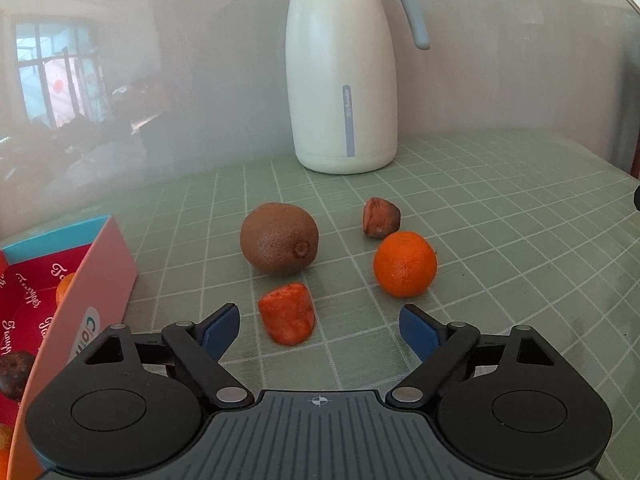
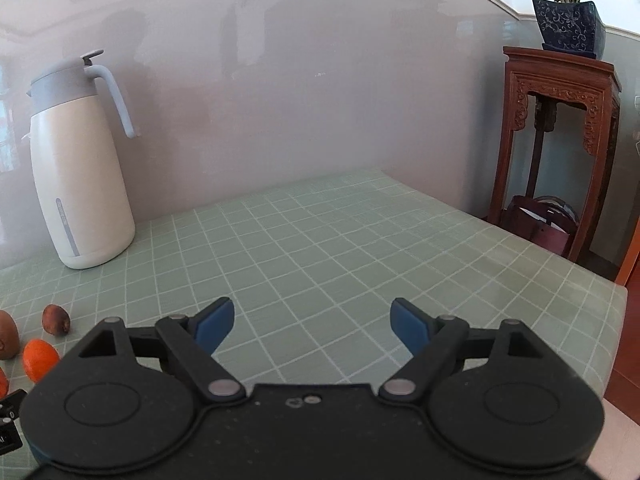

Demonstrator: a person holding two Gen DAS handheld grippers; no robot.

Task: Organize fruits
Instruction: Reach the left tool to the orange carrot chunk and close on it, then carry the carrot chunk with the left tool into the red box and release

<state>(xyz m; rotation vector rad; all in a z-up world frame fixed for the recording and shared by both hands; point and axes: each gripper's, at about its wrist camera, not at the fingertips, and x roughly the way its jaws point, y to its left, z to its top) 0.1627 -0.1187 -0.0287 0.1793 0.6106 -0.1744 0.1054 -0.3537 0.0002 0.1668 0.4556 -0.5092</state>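
In the left wrist view my left gripper is open, its blue pads either side of a red strawberry lying on the green checked tablecloth. Behind it lie a brown kiwi, a small brown fruit and an orange mandarin. A pink and blue box with red lining stands at the left and holds some fruit. My right gripper is open and empty over bare cloth; the mandarin, small brown fruit and kiwi show at its far left.
A white thermos jug with a grey lid and handle stands at the back by the grey wall; it also shows in the right wrist view. The table's right edge drops off beside a carved wooden stand with a potted plant.
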